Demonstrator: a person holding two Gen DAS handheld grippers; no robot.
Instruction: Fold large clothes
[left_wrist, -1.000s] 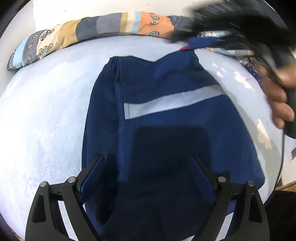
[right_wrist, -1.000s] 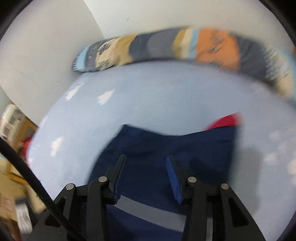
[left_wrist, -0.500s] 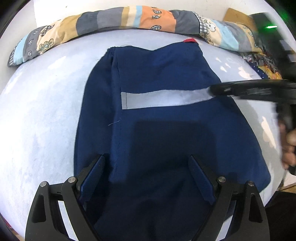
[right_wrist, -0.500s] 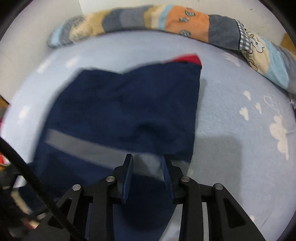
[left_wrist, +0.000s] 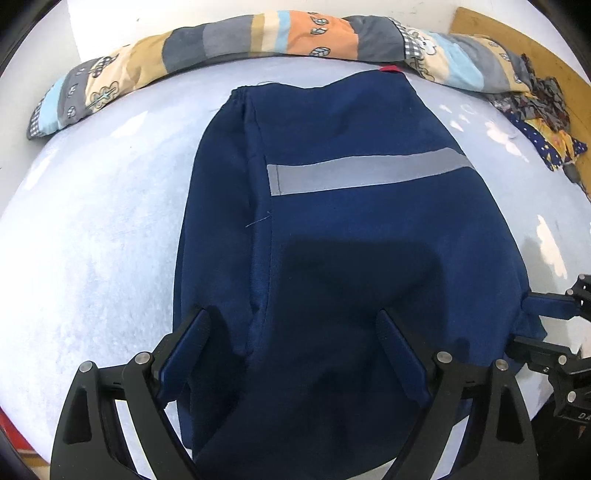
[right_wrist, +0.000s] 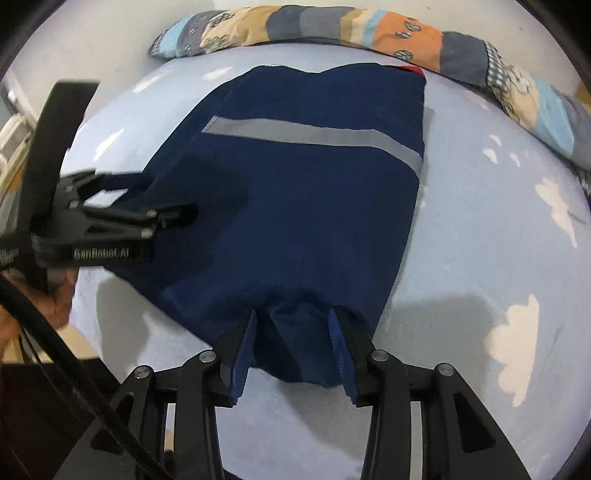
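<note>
On the pale blue sheet (left_wrist: 92, 229) with white cloud prints lies the navy garment (left_wrist: 369, 206), spread flat and folded, a grey reflective stripe (left_wrist: 369, 171) across its upper half; a small red tab (left_wrist: 390, 68) shows at its far edge; a patchwork bolster (left_wrist: 258, 35) curves along the head of the sheet, just beyond that far edge; crumpled patterned cloth (left_wrist: 546, 122) sits at the right, well apart. Left gripper (left_wrist: 291, 354) hovers over the near end of the garment, jaws spread wide on either side of a lengthwise fold, pads not pressing; unclenched. Right gripper (right_wrist: 291, 341) sits at the garment's near right corner, jaws parting, a rounded bulge of navy cloth between the pads; the pads stand just beside the cloth, and whether they touch it I cannot tell; no firm pinch visible. From the right wrist view, the left gripper shows side-on over the garment's left edge, with a hand (right_wrist: 55, 302) behind it.
</note>
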